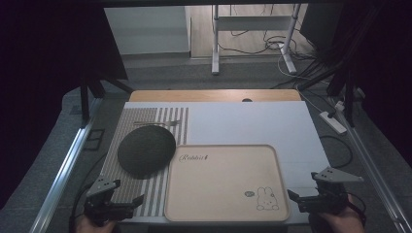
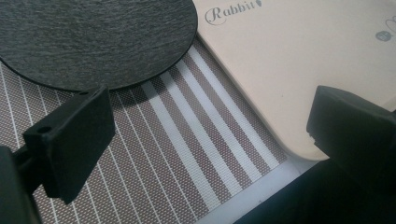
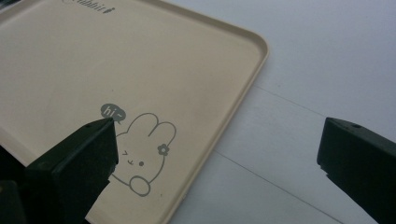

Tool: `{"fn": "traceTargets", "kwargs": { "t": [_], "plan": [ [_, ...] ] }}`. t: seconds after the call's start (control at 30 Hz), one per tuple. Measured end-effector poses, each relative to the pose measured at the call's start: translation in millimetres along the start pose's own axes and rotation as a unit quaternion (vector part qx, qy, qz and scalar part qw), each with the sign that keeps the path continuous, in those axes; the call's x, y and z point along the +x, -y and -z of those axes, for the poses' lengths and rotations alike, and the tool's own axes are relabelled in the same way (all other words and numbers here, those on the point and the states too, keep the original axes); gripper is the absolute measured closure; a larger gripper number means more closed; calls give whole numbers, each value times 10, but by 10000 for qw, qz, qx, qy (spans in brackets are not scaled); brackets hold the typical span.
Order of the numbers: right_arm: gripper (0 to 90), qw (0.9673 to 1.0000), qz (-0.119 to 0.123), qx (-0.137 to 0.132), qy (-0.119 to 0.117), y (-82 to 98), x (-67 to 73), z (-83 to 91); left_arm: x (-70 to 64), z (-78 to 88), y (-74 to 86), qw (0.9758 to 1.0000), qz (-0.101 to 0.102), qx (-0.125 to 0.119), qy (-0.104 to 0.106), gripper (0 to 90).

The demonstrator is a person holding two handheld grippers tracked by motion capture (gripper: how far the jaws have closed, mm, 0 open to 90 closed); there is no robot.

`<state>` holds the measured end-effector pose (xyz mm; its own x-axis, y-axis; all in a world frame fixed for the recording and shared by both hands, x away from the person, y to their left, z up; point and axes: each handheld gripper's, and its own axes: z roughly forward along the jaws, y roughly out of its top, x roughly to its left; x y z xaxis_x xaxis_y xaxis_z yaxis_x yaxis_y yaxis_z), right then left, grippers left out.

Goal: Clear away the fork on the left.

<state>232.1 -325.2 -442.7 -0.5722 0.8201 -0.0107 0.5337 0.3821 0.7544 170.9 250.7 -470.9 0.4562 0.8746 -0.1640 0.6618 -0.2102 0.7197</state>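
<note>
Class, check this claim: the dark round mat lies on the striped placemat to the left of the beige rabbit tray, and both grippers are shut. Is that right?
Not quite. The dark round mat does lie on the striped placemat, left of the rabbit tray, but the left gripper and the right gripper are open, jaws wide apart with nothing between them, as both gripper views show.

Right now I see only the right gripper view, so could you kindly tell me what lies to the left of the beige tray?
Observer: A dark round plate lies on a striped placemat, close beside the far left corner of the tray.
Operator: Thank you. And where is the left gripper, please?
Observer: The left gripper hovers over the placemat's near edge, its jaws open with nothing between them.
</note>
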Motion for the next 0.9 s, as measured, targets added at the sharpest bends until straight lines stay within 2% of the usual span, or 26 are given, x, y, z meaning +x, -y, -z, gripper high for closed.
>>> {"fn": "traceTargets", "kwargs": {
  "t": [0.23,0.73,0.9],
  "plan": [
    [0,10000,37,40,-22,-7,8,-8,14,0,3,10000,19,18,86,22],
    [0,9999,78,57,-58,-7,11,-16,19,-21,-10,9998,23,123,132,28],
    [0,9999,78,78,-60,-9,11,-18,-4,-37,-27,9996,-110,193,182,19]
  ]
}}
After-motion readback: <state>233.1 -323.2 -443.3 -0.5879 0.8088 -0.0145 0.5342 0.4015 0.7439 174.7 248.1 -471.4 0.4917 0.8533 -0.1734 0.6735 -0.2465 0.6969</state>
